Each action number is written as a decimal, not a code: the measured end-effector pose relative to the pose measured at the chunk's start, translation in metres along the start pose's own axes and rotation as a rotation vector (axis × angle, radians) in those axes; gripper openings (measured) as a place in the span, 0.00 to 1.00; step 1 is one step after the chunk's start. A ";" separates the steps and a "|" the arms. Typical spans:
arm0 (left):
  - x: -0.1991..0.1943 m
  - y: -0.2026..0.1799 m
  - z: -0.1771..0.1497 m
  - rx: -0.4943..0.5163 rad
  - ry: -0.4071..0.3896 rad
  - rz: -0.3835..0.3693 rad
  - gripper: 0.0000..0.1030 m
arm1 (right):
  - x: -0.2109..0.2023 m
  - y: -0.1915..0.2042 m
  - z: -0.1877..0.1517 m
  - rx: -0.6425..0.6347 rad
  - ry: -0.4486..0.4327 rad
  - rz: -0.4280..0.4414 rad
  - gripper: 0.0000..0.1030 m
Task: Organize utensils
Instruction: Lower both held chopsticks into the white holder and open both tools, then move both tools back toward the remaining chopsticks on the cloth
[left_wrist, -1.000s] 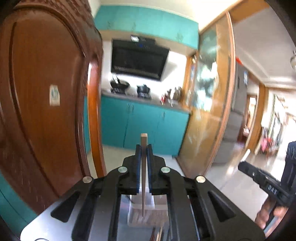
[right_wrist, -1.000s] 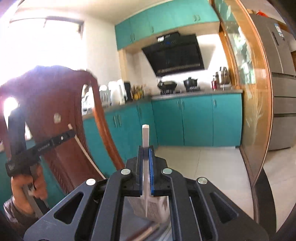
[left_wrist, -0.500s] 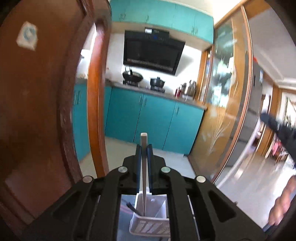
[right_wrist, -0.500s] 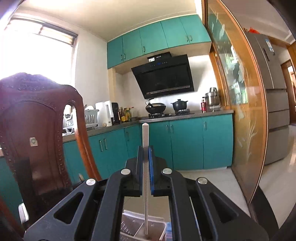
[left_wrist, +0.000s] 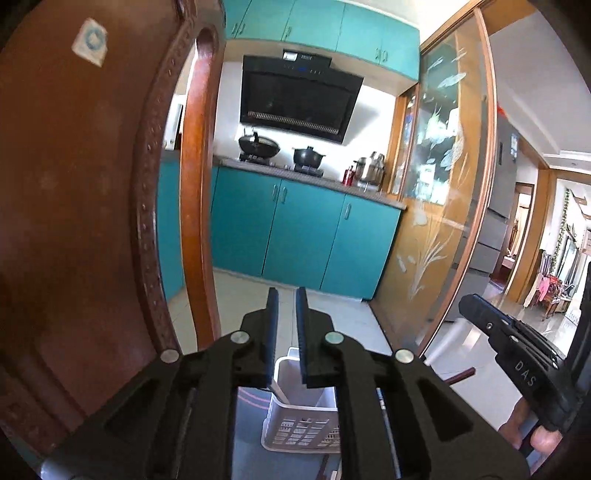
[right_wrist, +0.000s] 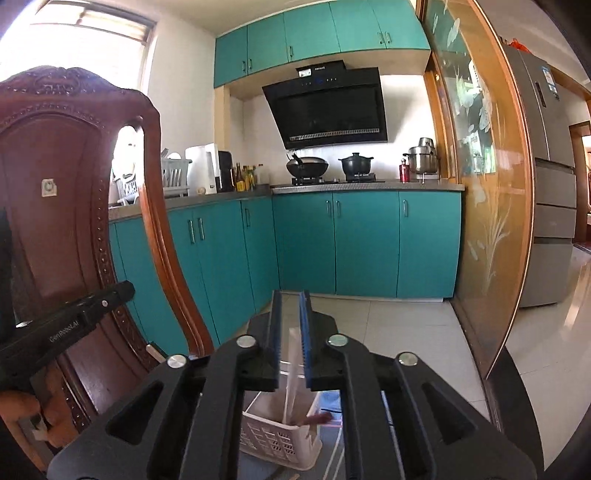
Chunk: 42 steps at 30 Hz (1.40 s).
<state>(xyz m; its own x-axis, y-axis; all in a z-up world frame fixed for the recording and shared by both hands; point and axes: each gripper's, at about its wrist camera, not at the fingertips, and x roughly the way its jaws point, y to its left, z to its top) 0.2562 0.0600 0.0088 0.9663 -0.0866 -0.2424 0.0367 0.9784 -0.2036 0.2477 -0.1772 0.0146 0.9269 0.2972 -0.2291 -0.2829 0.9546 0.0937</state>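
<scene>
A: Chopsticks: a pale one drops between the right gripper's just-opening jaws into the white basket below.
B: Light, stiff, slick; grip mid-shaft. The left gripper, jaws parting too, holds nothing; its stick leans in the basket, seen only there.

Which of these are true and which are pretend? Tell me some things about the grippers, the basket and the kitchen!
1. A white basket sits below the left gripper. True.
2. The left gripper squeezes a stick. False: its jaws have just been opening and pinch nothing.
3. The right gripper is shut tight. False: its jaws have just been opening; a white stick blurs loose between them.
4. A wok and a black pot sit on the stove. True.
</scene>
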 end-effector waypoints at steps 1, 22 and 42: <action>-0.005 0.001 -0.001 0.005 -0.012 0.001 0.13 | -0.006 -0.001 0.000 -0.002 -0.008 0.001 0.17; 0.013 0.000 -0.113 0.112 0.411 -0.011 0.25 | 0.047 -0.013 -0.190 0.086 0.708 0.056 0.29; 0.046 0.003 -0.161 0.119 0.686 -0.014 0.37 | 0.029 0.000 -0.209 -0.124 0.821 0.086 0.17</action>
<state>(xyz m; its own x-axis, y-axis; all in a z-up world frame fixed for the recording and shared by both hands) 0.2595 0.0286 -0.1557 0.5879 -0.1599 -0.7930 0.1131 0.9869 -0.1151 0.2234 -0.1641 -0.1943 0.4403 0.2452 -0.8637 -0.4139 0.9091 0.0471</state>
